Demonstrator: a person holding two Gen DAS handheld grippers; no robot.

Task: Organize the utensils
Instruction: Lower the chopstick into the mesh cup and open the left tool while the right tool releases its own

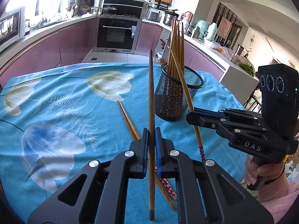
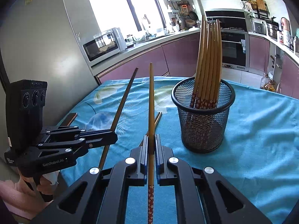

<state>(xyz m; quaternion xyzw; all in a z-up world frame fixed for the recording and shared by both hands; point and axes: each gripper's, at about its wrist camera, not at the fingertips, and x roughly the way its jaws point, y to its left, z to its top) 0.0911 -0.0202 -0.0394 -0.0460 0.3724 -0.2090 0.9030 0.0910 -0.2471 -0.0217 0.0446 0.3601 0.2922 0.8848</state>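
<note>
Upright, chopsticks (image 2: 207, 61) in mesh holder (image 2: 203, 123).

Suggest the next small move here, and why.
Probably carry the right tongs, shut on a brown wooden chopstick, over the black mesh holder and lower it in: chopsticks already stand there, and the holder sits just right of the tongs.

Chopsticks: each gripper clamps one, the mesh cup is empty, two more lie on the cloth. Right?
Not quite. The mesh cup is not empty: the right wrist view shows a bundle of chopsticks standing in it. The rest holds: left gripper and right gripper each clamp one, two lie on the cloth.
</note>
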